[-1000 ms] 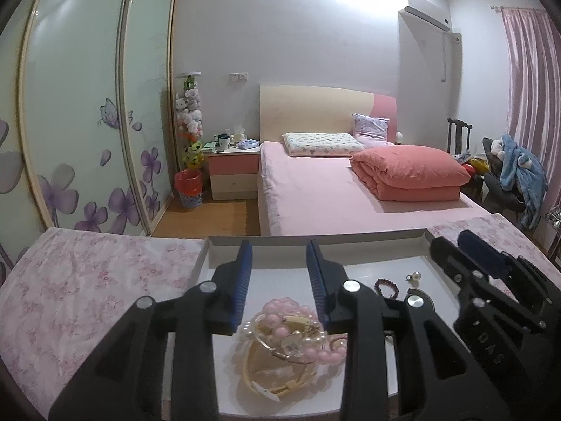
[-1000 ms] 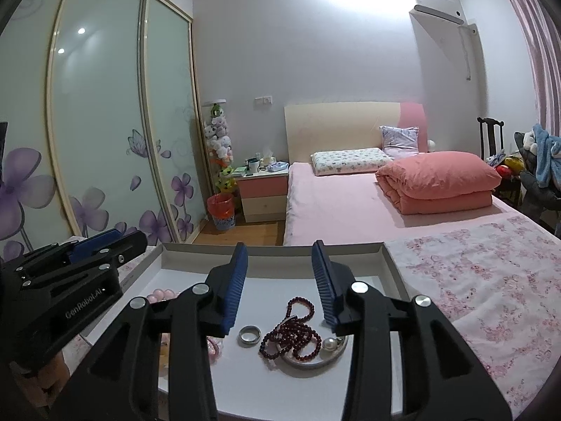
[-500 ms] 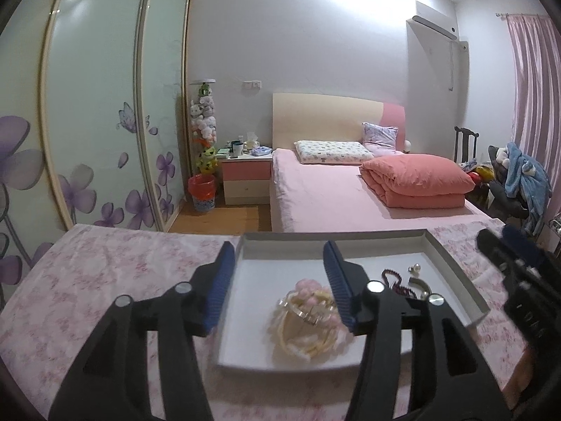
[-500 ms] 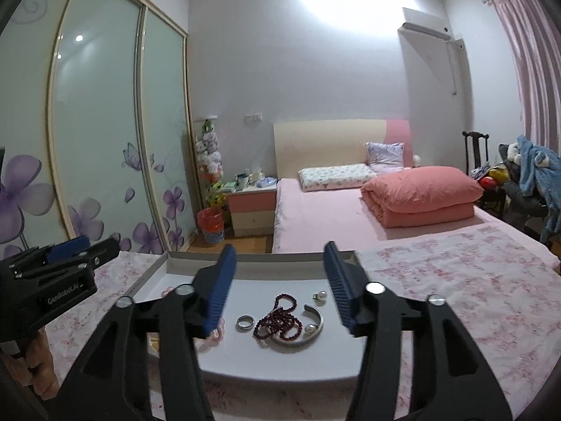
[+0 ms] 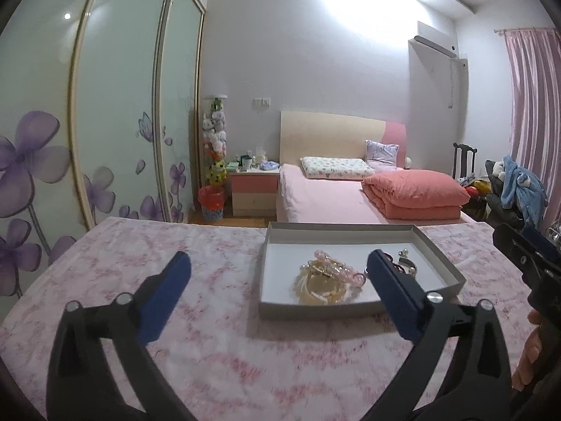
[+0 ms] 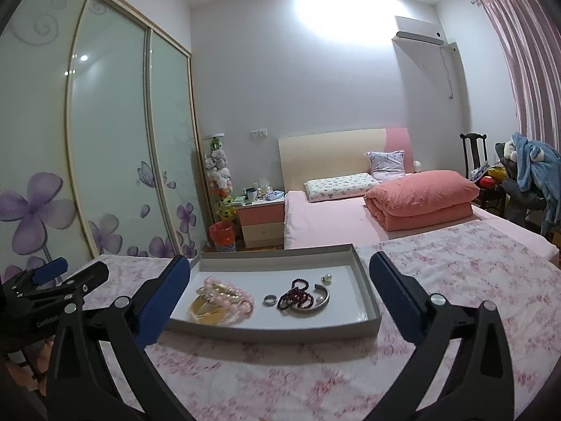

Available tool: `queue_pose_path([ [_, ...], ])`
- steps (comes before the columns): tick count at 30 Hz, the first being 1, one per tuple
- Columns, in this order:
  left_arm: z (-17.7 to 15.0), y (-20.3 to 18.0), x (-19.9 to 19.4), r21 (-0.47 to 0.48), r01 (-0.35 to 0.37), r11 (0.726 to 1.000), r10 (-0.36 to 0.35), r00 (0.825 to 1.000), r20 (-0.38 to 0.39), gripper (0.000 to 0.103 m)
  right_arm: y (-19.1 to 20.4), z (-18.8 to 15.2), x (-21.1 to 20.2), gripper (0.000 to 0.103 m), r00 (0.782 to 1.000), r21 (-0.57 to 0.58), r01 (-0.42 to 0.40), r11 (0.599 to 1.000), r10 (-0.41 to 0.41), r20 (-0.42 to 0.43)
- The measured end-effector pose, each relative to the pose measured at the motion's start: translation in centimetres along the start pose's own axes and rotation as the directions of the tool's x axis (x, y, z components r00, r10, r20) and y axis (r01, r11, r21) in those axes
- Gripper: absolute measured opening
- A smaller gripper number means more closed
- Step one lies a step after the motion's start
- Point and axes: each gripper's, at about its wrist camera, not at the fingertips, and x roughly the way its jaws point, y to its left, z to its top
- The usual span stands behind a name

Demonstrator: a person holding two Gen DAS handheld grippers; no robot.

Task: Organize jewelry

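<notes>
Home bedroom: bed [image 6: 336, 217], wardrobe [image 6: 105, 140].

The shallow tray [image 6: 364, 289] looks like matt grey cardboard with a smooth white floor. A pink floral cloth [image 6: 455, 280] covers the table, soft and matt. The bangle [image 6: 324, 303] and ring [image 6: 269, 300] are shiny metal; the dark red beads [image 6: 296, 296] and pink beads [image 6: 228, 293] look glossy.
</notes>
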Motion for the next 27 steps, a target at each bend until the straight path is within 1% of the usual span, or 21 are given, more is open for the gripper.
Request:
queue_pose_path([
  [4,-0.9,-0.3,-1.7,0.026,-0.018,1.000,0.017,1.000,0.009,0.099,0.7,-0.7,-1.6,0.101,1.000,-0.033,0.013,0.999,-0.013,0.002],
  [8,-2.2,-0.6,-2.8,0.052,-0.057,0.997,0.056,0.998,0.014,0.099,1.3,-1.4,-3.1,0.101,1.000,-0.078,0.031,0.997,-0.030,0.007],
  [12,-3.0,-0.8,-3.7,0.071,-0.085,0.994,0.083,0.996,0.026,0.099,1.3,-1.9,-4.0,0.101,0.998,-0.111,0.067,0.992,-0.066,0.012],
  [14,-3.3,-0.9,-4.0,0.069,-0.084,0.994,0.082,0.996,0.027,0.099,1.2,-2.2,-4.2,0.101,0.997,-0.110,0.074,0.991,-0.074,0.005],
  [18,-4.1,-1.3,-4.3,0.068,-0.074,0.995,0.074,0.997,0.010,0.099,0.9,-3.5,-4.2,0.101,0.996,-0.105,0.078,0.991,-0.082,-0.034],
  [22,-4.8,-1.4,-4.5,0.065,-0.081,0.995,0.081,0.997,0.003,0.099,0.9,-4.7,-4.2,0.101,0.994,-0.099,0.088,0.991,-0.094,-0.059],
  [27,-4.9,-0.9,-5.0,0.038,-0.100,0.994,0.100,0.995,0.011,0.099,0.6,-4.9,-4.7,0.101,0.994,-0.085,0.097,0.992,-0.101,-0.049],
])
